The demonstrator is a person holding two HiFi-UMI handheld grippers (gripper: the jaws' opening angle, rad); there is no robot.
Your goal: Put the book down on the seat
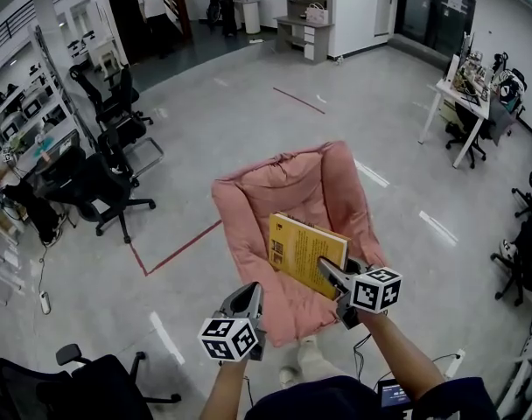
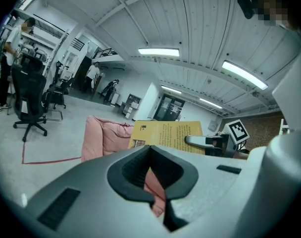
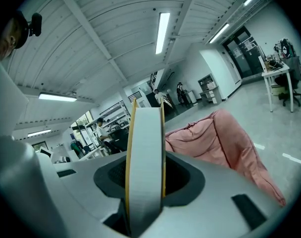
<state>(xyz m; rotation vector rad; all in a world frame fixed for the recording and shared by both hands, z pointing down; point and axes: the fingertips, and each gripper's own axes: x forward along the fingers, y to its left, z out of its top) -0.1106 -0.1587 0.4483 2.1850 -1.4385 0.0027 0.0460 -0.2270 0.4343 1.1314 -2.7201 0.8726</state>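
Observation:
A yellow book (image 1: 303,250) hangs tilted just above the pink cushioned seat (image 1: 248,201). My right gripper (image 1: 329,273) is shut on its near right edge. The right gripper view shows the book (image 3: 145,148) edge-on, white pages upright between the jaws, with the seat (image 3: 216,139) behind to the right. My left gripper (image 1: 247,294) hovers by the seat's front left corner, jaws together and empty. In the left gripper view the book (image 2: 165,134) and the right gripper (image 2: 202,141) lie ahead over the seat (image 2: 103,135).
Black office chairs (image 1: 108,191) stand to the left beside shelving. A white desk (image 1: 463,94) with chairs stands at the right. Red tape (image 1: 174,254) runs across the floor left of the seat. People (image 1: 152,3) stand far back. My shoe (image 1: 310,353) is by the seat's front.

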